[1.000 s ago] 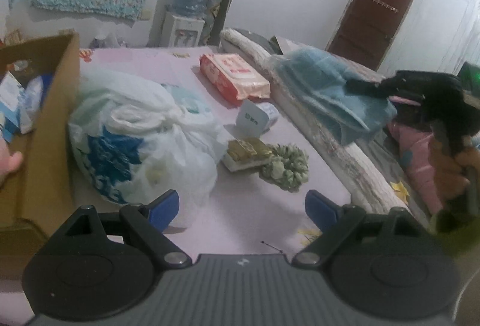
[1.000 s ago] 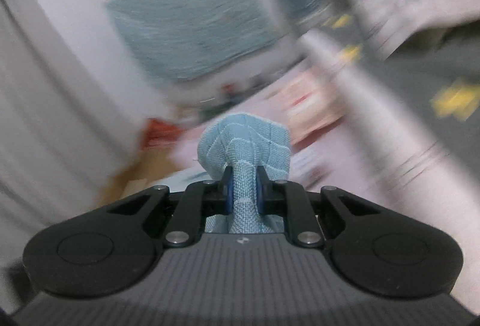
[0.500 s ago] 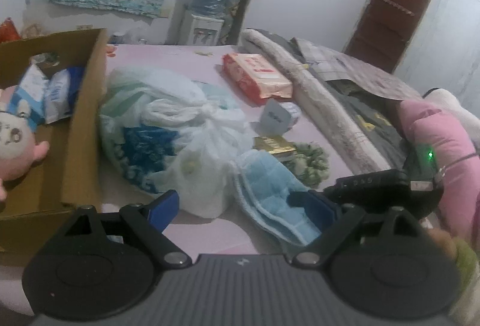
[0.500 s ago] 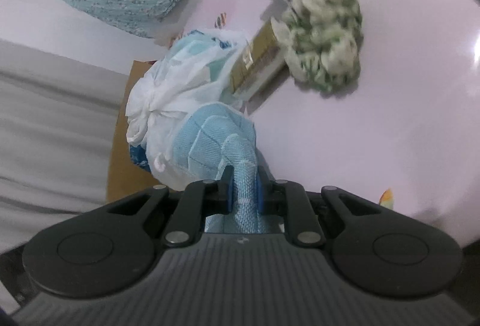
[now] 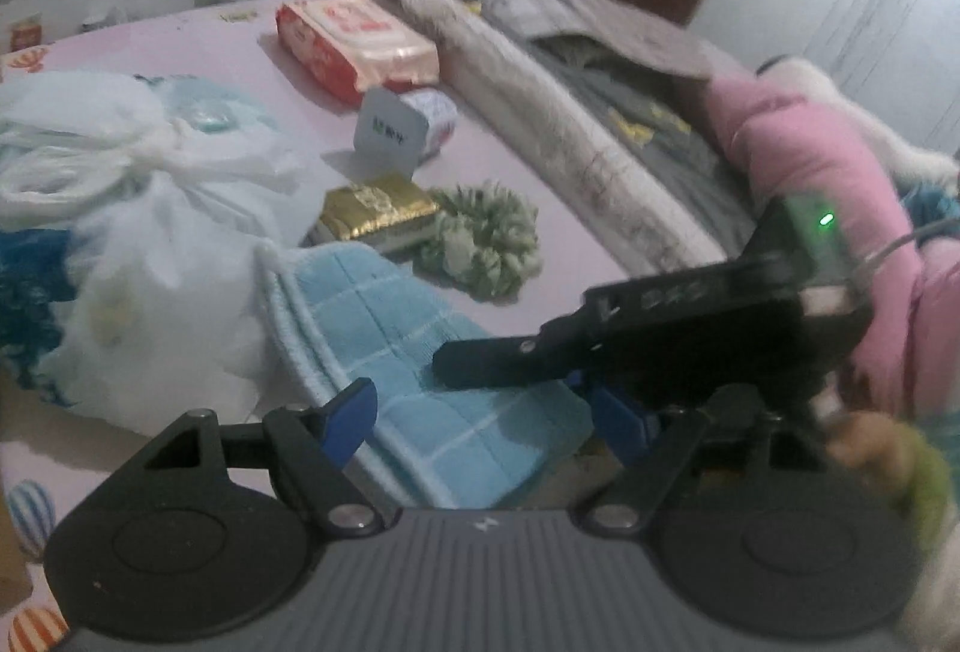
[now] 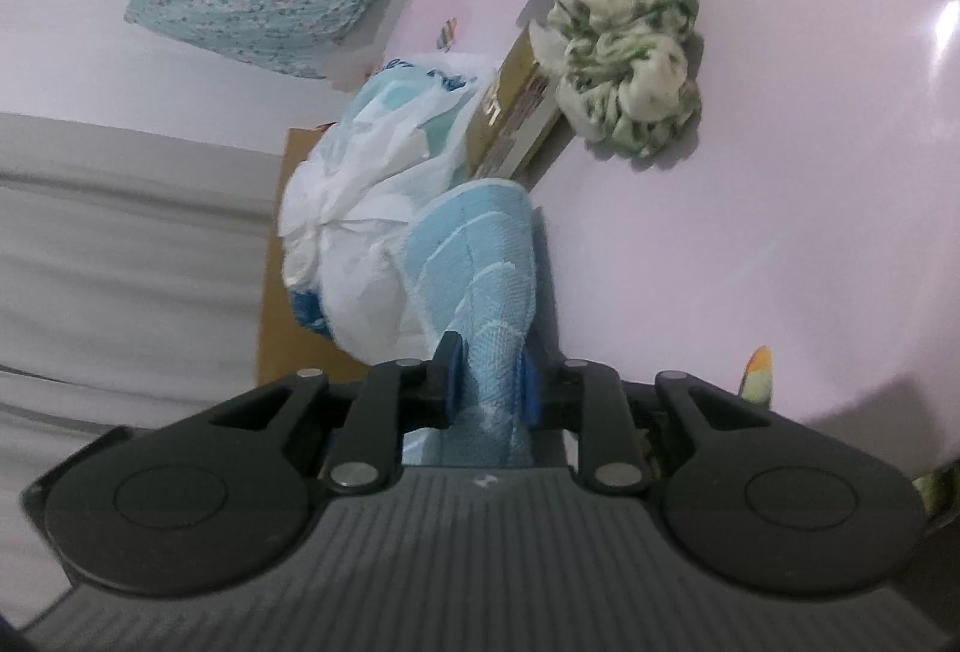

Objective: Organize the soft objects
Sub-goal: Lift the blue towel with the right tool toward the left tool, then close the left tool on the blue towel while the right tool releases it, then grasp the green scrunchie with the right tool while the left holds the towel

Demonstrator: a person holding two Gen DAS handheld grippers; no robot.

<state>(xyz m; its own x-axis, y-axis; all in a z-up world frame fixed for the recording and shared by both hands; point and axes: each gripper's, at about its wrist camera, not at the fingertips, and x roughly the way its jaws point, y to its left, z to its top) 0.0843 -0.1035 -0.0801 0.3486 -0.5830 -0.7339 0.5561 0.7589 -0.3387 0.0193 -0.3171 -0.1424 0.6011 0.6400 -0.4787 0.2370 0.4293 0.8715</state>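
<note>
A light-blue checked towel (image 5: 420,352) lies on the pink table (image 5: 252,51), against a knotted white plastic bag (image 5: 150,244). My left gripper (image 5: 483,421) is open over the towel's near end, jaws closing, cloth between the blue pads without touching them. My right gripper (image 6: 489,385) is still shut on the towel (image 6: 480,280), jaws starting to open. One of its black fingers (image 5: 480,361) reaches in from the right over the cloth. A green-and-white scrunchie (image 5: 483,247) lies just beyond, apart from both grippers.
A gold pack (image 5: 375,211) touches the scrunchie. Behind it stand a small tub with a white lid (image 5: 414,126) and a red-and-pink wipes pack (image 5: 357,39). A rolled blanket (image 5: 570,123) lines the table's right edge. A cardboard box (image 6: 282,292) stands behind the bag.
The right gripper came down with the towel and laid it beside the bag, and its pads have parted slightly. The left gripper moved forward and down over the towel, its fingers narrowing.
</note>
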